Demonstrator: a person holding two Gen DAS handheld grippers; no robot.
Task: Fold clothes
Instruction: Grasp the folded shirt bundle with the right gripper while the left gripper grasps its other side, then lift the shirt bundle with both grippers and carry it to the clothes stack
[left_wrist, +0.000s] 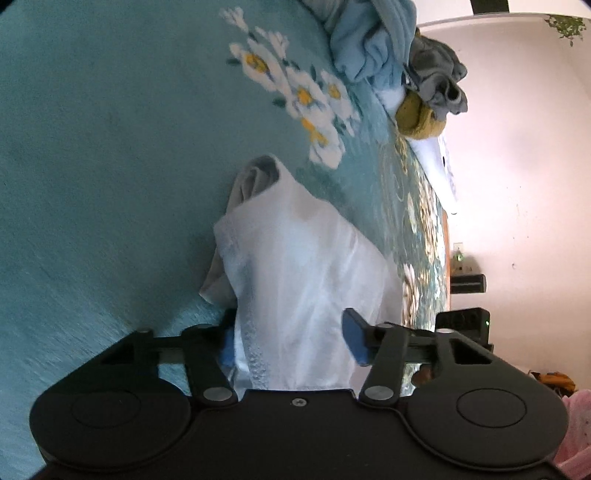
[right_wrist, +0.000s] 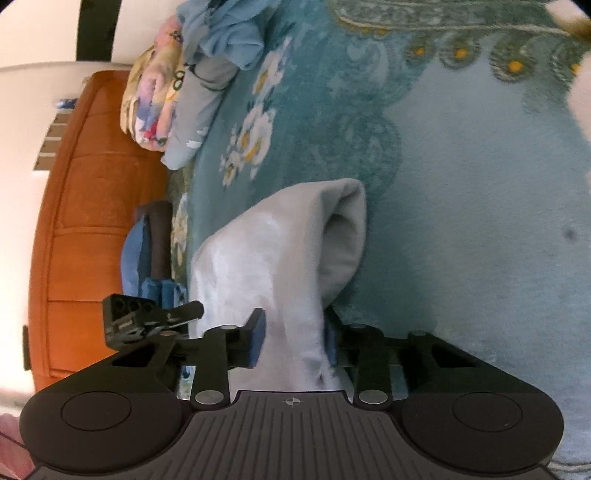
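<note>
Here, the white garment (left_wrist: 303, 266) is seen bunched between the blue pads of the left gripper (left_wrist: 291, 341), whose jaws stand partly apart with cloth filling the gap, while the right gripper (right_wrist: 293, 341) is pinched narrowly on another edge of it. Beyond the tongs lies the teal blanket (left_wrist: 110, 147). Farther off, a heap of unfolded clothes (left_wrist: 388, 55) is left, so folding is judged barely begun.
</note>
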